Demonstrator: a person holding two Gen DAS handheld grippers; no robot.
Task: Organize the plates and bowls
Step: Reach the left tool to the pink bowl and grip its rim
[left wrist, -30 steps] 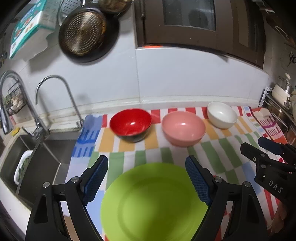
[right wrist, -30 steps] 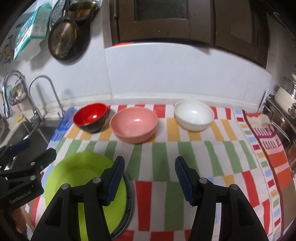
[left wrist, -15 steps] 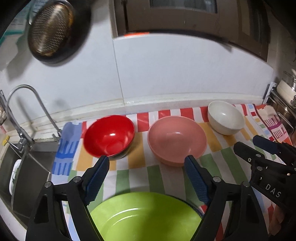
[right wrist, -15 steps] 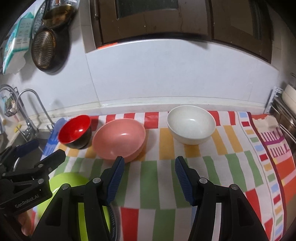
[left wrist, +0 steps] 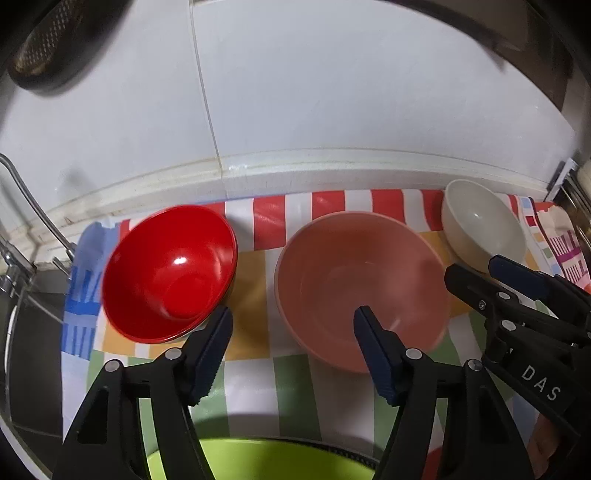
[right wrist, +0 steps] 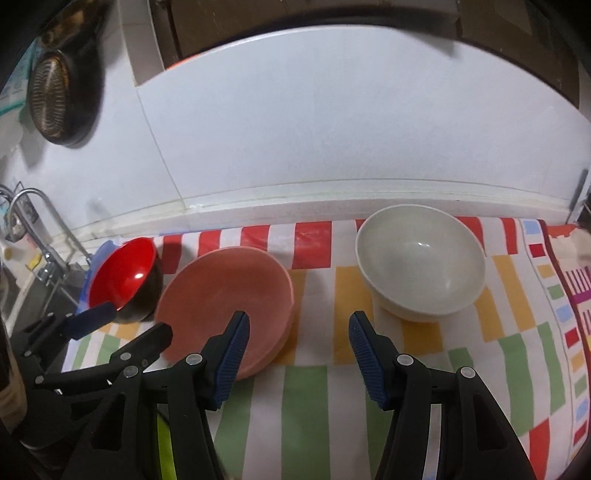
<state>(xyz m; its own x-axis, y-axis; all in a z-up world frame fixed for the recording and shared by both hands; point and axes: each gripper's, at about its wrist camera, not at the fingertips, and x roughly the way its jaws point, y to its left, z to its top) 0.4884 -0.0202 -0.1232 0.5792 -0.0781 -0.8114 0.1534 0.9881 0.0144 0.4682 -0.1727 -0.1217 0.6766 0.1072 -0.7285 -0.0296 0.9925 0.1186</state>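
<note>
striped cloth [right wrist: 306, 398] | green plate [left wrist: 258, 461] cut off | left tool [left wrist: 291, 332] closing, empty | right tool [right wrist: 297, 332] released

Cloth [right wrist: 306, 402]: striped and checked in red, white, green, yellow and blue; spread flat over the counter up to the wall
Wall [right wrist: 332, 129]: white panels, one vertical seam at left, pale ledge along the base
Pan [right wrist: 55, 96]: dark, round, hung on the wall at upper left; blurred
Faucet [right wrist: 40, 218]: curved chrome, left edge, beside the cloth
Sink [left wrist: 33, 354]: steel basin, lower left, partly seen
Cabinet [right wrist: 295, 22]: dark brown, above the wall panels; detail unclear
Rack [left wrist: 576, 206]: metal, far right edge; contents not legible
</note>
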